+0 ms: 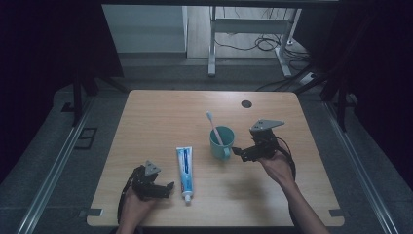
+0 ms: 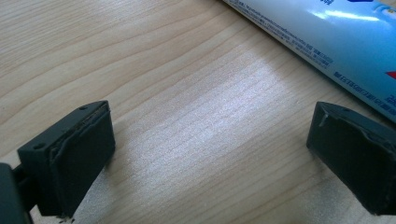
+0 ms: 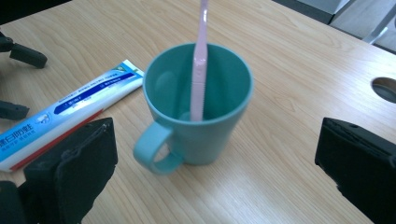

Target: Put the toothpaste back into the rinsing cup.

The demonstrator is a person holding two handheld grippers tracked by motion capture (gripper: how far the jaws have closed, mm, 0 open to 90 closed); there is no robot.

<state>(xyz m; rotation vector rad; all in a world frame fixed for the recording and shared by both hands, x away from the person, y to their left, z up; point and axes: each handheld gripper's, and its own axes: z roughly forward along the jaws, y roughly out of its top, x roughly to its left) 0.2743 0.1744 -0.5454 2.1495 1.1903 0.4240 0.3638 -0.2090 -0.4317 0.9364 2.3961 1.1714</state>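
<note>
A teal cup [image 1: 221,142] stands upright near the middle of the wooden counter [image 1: 160,117]. A pink toothbrush [image 1: 214,127] stands inside the cup and leans on its rim, with the brush end up. The cup has a handle [image 3: 154,154], and in the right gripper view the handle points toward the camera.

A tube of toothpaste [image 1: 184,170] lies flat on the counter just to the left of the cup. It is white and blue. Its cap [image 1: 187,197] points toward the person, away from the cup.

The right hand-held gripper [image 1: 238,152] is just to the right of the cup, held up by the person's right hand [image 1: 276,165]. Its two black jaws are spread wide apart and hold nothing. In the right gripper view the cup sits between the two jaws but farther off, and the jaws do not touch it.

The left hand-held gripper [image 1: 170,187] is farther from the cup, on the other side of the toothpaste, low by the counter. The person's left hand [image 1: 136,207] holds it. Its jaws are spread wide too and hold nothing. In the left gripper view the toothpaste [image 2: 322,42] lies just past the jaws, and bare wood is between them.

A small dark round hole [image 1: 246,104] is in the counter behind the cup
</note>
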